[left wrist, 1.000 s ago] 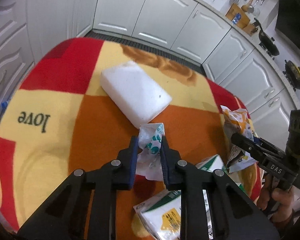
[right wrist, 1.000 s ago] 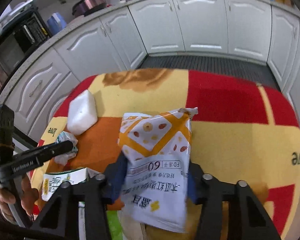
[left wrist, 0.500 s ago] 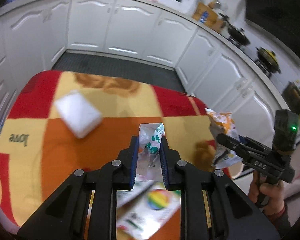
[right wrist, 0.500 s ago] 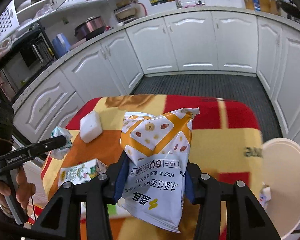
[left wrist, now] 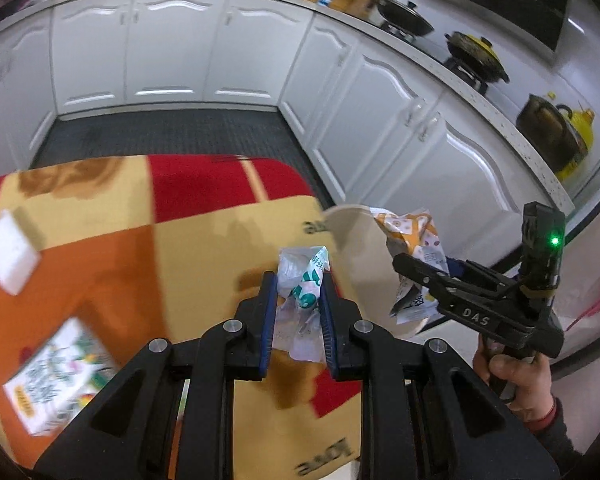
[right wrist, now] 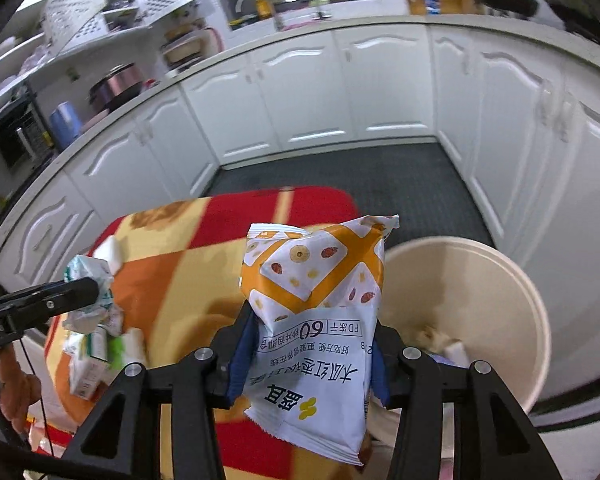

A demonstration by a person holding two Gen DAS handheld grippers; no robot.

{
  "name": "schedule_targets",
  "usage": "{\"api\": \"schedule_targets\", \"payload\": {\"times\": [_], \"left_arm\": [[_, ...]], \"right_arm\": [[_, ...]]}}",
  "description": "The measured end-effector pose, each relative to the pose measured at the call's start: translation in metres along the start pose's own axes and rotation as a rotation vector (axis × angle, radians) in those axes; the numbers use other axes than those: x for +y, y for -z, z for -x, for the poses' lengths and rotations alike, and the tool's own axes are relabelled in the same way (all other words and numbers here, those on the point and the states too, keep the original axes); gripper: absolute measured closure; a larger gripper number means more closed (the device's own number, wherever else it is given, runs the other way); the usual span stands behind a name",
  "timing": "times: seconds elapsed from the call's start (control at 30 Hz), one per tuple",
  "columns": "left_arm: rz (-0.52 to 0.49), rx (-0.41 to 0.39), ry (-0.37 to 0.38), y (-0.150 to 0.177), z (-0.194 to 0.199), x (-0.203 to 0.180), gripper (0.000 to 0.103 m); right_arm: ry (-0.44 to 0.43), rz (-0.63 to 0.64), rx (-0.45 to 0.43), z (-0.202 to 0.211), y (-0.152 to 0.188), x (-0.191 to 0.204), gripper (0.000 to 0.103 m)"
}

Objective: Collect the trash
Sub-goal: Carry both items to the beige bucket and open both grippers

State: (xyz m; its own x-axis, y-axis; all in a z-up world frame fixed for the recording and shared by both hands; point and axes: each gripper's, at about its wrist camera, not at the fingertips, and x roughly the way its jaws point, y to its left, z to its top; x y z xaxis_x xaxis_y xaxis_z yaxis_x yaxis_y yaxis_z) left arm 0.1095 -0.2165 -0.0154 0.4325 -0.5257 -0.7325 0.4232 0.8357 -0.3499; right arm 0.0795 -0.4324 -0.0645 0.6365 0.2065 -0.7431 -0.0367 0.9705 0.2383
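Fingers of both handheld grippers are clamped on litter: the left gripper (left wrist: 298, 300), nearly closed, pinches a crumpled clear-and-green plastic wrapper (left wrist: 303, 276) at centre frame, while the right gripper (right wrist: 306, 350), partly open around a bulkier load, grips an orange-and-white foil snack bag (right wrist: 314, 304) standing upright between its blue pads. Both pieces hang above the red, orange and yellow patchwork cloth (left wrist: 204, 232) covering the desk. At the lower right of the right wrist view, a round cream plastic bin (right wrist: 532, 304) stands just beside the desk, scraps already at its bottom. By the look of it, the carry-to-bin step is under way; the next move calls for bringing each load over the rim before letting go. A white foam block (left wrist: 10, 254) and a printed white carton (left wrist: 56, 376) lie at the left, uncollected.
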Motion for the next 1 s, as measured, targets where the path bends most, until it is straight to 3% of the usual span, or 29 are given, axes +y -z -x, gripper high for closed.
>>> {"api": "schedule_targets", "payload": {"times": [0.23,0.57,0.63,0.7,0.77,1.0], "left_arm": [[-0.032,0.038,0.032,-0.006,-0.047,-0.047,0.085],[0.011,0.085,0.076,-0.003,-0.100,-0.058,0.084],[0.030,0.083,0.090,-0.004,-0.106,-0.058,0.079],[0.046,0.085,0.108,-0.005,-0.110,-0.058,0.052],[0.068,0.079,0.129,-0.004,-0.112,-0.057,0.040],[0.069,0.083,0.114,-0.003,-0.108,-0.055,0.040]], "right_arm": [[0.079,-0.057,0.012,0.002,0.009,-0.046,0.053],[0.149,-0.116,0.044,-0.008,0.022,-0.089,0.047],[0.166,-0.126,0.043,-0.011,0.023,-0.095,0.043],[0.194,-0.131,0.042,-0.013,0.023,-0.100,0.033],[0.221,-0.129,0.047,-0.015,0.023,-0.103,0.030],[0.225,-0.163,0.064,-0.019,0.027,-0.108,0.028]]}}
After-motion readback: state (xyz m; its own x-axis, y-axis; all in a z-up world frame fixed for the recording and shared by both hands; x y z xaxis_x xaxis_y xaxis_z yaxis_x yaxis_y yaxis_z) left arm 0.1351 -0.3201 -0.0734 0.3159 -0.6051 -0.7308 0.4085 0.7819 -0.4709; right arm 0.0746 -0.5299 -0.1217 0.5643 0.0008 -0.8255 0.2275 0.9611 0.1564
